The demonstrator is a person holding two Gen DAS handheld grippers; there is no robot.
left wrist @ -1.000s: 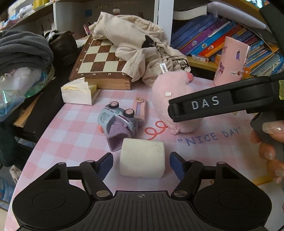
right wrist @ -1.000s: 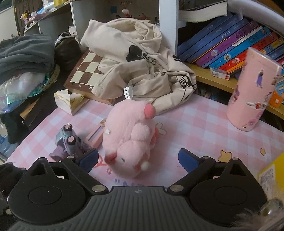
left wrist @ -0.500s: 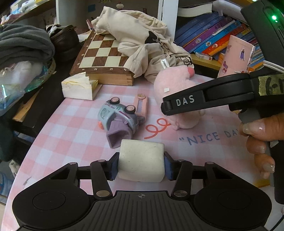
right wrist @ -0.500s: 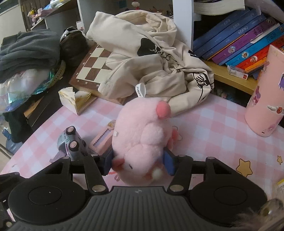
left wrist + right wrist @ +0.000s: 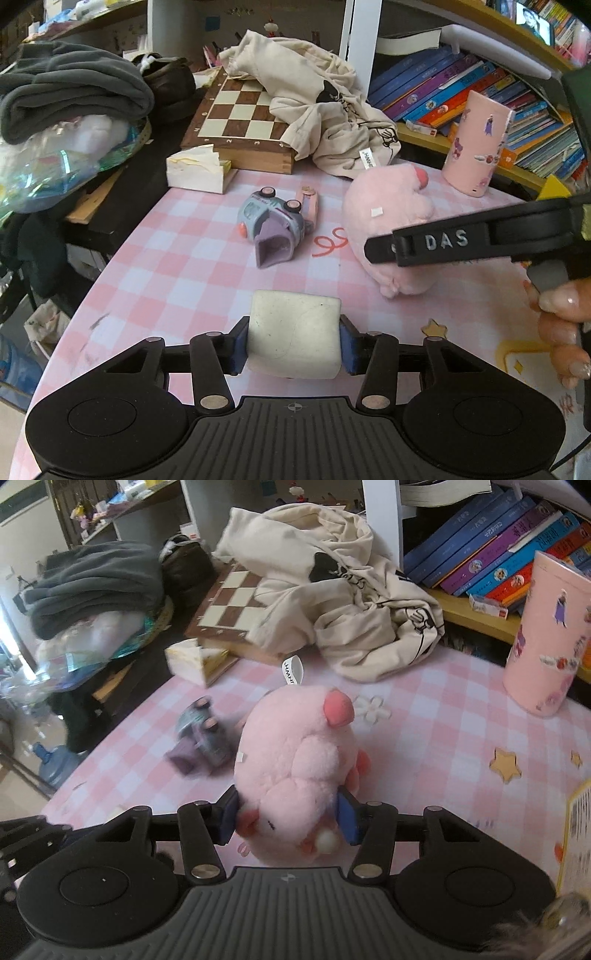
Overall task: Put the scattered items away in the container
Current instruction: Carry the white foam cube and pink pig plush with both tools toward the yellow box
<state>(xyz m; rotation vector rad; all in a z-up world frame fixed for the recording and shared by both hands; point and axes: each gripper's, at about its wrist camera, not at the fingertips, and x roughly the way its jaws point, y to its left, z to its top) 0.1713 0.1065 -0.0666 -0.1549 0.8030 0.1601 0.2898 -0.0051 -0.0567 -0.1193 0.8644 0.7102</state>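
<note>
Foam, a pale white block [image 5: 293,334], sat pinched between the blue pads of the left hand-held gripper [image 5: 293,345], low over the pink checked bench [image 5: 177,273]. The right hand-held gripper [image 5: 288,821] was closed on the pink plush pig [image 5: 295,764], squeezing in its soft lower body. The toy car [image 5: 271,223] lay tipped over near the chessboard [image 5: 240,118], not yet collected. No container showed in either view. Lifting well probably meant raising both straight up, firm on the plush since it compresses, and clearing the car before swinging away.
</note>
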